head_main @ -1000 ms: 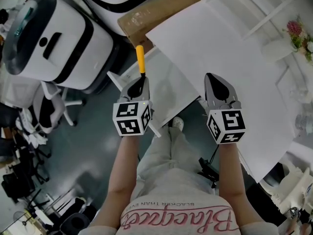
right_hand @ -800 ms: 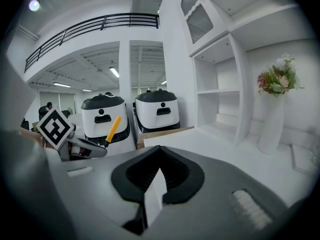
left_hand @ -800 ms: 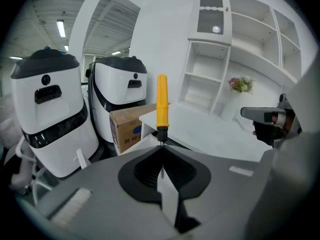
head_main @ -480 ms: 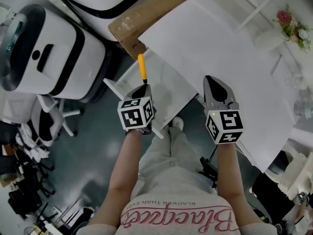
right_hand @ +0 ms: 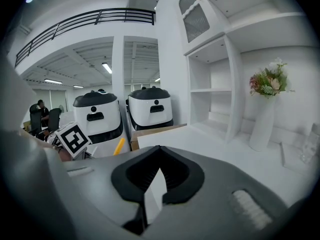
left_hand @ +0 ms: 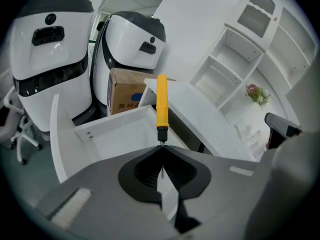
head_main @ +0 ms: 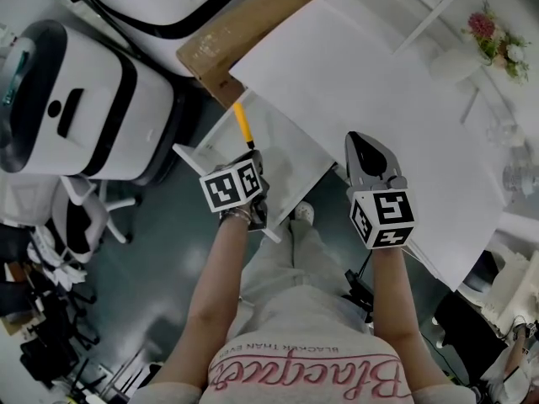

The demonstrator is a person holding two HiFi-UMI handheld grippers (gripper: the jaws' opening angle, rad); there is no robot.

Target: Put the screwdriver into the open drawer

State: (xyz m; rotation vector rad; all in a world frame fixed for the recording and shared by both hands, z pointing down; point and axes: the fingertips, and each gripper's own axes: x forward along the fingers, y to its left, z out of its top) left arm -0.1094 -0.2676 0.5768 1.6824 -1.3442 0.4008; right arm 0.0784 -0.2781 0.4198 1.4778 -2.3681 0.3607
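A screwdriver with a yellow handle point(head_main: 243, 124) sticks out ahead of my left gripper point(head_main: 253, 153), which is shut on its thin metal shaft. In the left gripper view the handle point(left_hand: 162, 106) points up and away from the closed tips point(left_hand: 161, 147), over the open white drawer point(left_hand: 120, 136). From the head view the drawer point(head_main: 282, 154) stands pulled out from under the white table point(head_main: 379, 91), with the screwdriver above its far left corner. My right gripper point(head_main: 360, 138) hovers at the table's near edge, jaws together and empty point(right_hand: 159, 148).
Two large white machines point(head_main: 76, 99) stand left of the drawer, and a cardboard box point(head_main: 244, 28) lies behind it. White shelves and a vase of flowers point(head_main: 484, 32) are at the table's far right. An office chair point(head_main: 84, 200) stands at the lower left.
My left gripper has sunk toward the drawer and rolled, still carrying the screwdriver. The right gripper has stayed where it was.
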